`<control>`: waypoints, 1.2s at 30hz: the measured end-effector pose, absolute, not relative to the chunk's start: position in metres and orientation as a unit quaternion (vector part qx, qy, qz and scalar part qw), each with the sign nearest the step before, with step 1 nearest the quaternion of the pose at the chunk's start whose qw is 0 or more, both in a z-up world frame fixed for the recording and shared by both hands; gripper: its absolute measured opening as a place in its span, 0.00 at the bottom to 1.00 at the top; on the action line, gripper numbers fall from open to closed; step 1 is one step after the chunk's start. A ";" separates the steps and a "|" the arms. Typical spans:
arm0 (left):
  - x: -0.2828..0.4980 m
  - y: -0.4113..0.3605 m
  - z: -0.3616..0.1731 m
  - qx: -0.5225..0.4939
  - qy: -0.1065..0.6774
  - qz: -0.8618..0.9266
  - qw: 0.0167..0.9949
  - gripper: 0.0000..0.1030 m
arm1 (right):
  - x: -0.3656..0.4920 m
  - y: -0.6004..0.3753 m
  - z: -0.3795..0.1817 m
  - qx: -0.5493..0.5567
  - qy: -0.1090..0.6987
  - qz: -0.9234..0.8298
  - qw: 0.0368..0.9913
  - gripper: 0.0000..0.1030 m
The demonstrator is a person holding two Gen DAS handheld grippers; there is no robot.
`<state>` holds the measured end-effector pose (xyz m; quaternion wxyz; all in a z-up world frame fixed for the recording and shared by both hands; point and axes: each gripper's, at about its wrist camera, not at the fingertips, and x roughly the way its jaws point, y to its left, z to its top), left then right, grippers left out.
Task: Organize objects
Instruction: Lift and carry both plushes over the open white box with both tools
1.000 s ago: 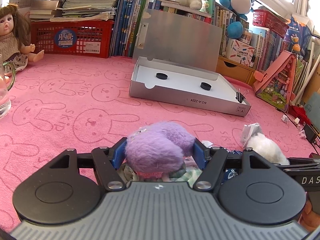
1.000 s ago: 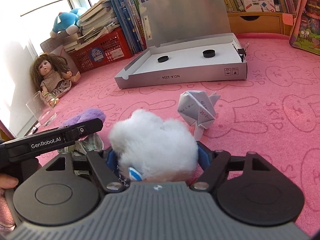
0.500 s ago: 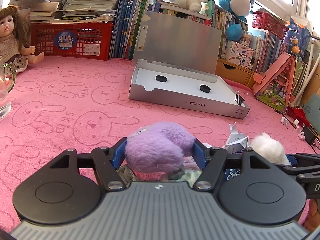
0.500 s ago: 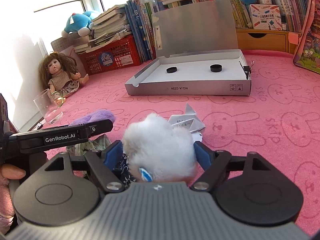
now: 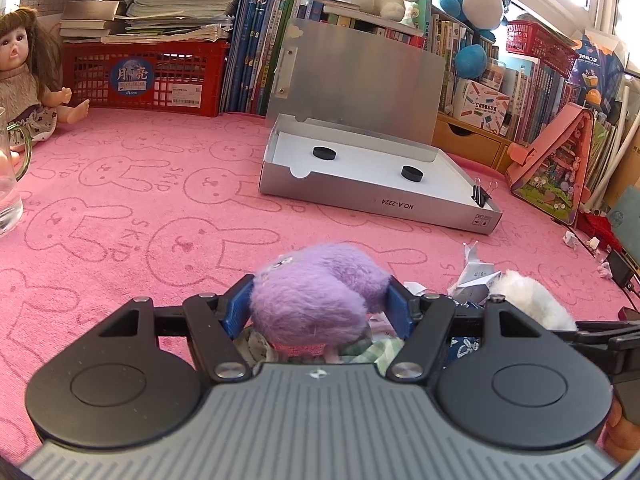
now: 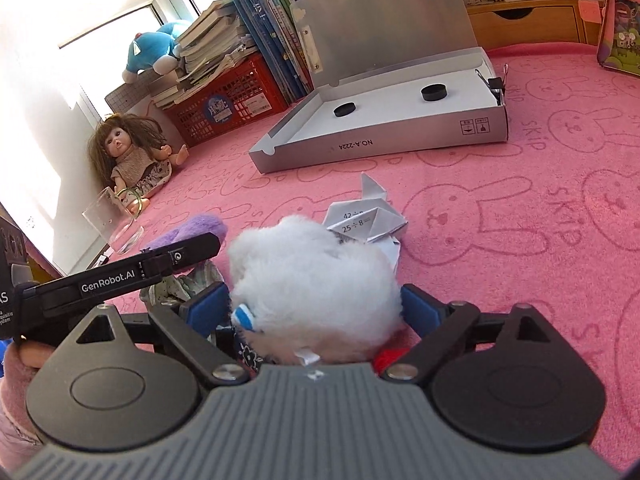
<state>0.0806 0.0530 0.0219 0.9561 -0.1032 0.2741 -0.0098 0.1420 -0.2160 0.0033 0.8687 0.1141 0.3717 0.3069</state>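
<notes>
Both claws loaded. Left claw (image 5: 318,306) is closed on the purple plush (image 5: 316,294), blue pads pressed into the fur on both sides. Right claw (image 6: 316,308) is clamped the same way on the white plush (image 6: 316,276). Each plush also has patterned cloth hanging below the pads; can't tell whether that is part of the toy or how much of it is gripped.

Landmark: the open silver box (image 5: 372,200), lid standing up at the back. Both plushes are on the near side of the box, well short of its front wall, over the pink desk (image 5: 120,200). Looks like the likely drop target, my guess.

Risks as I see them:
- Grip is on fluff, not a firm core. Fur compresses and slips, so a quick swing toward the box could let either toy rotate or drop out.
- The claws sit right beside each other; the left one's finger crosses the right view just left of the white plush. Converging on the box together risks a clash.
- Folded paper (image 6: 366,220) lies between the white plush and the box front wall, just beyond the plush. A low approach would drag or crush it.
- Inside the box: two black discs (image 5: 324,153) on the floor and a binder clip (image 5: 480,194) at the right front corner. A toy dropped on them sits crooked or knocks the clip.
- Low entry would catch the box's front wall and shove it; it looks light.
- Glass cup (image 6: 114,224) is far left of the box, near the doll (image 6: 132,156); a wide left-arm swing could reach it.
</notes>
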 end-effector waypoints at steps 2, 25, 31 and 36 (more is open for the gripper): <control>0.081 0.052 0.021 -0.103 0.275 -0.010 0.956 0.70 | 0.144 -0.214 0.002 0.111 0.371 0.300 0.872 0.92; 0.089 0.050 0.033 -0.101 0.263 -0.009 0.959 0.70 | 0.138 -0.212 0.036 0.081 0.341 0.236 0.906 0.44; 0.093 0.046 0.033 -0.098 0.265 -0.012 0.959 0.70 | 0.143 -0.215 0.028 0.067 0.353 0.205 0.911 0.43; 0.094 0.044 0.031 -0.094 0.269 -0.014 0.958 0.70 | 0.145 -0.221 0.017 0.076 0.369 0.195 0.906 0.43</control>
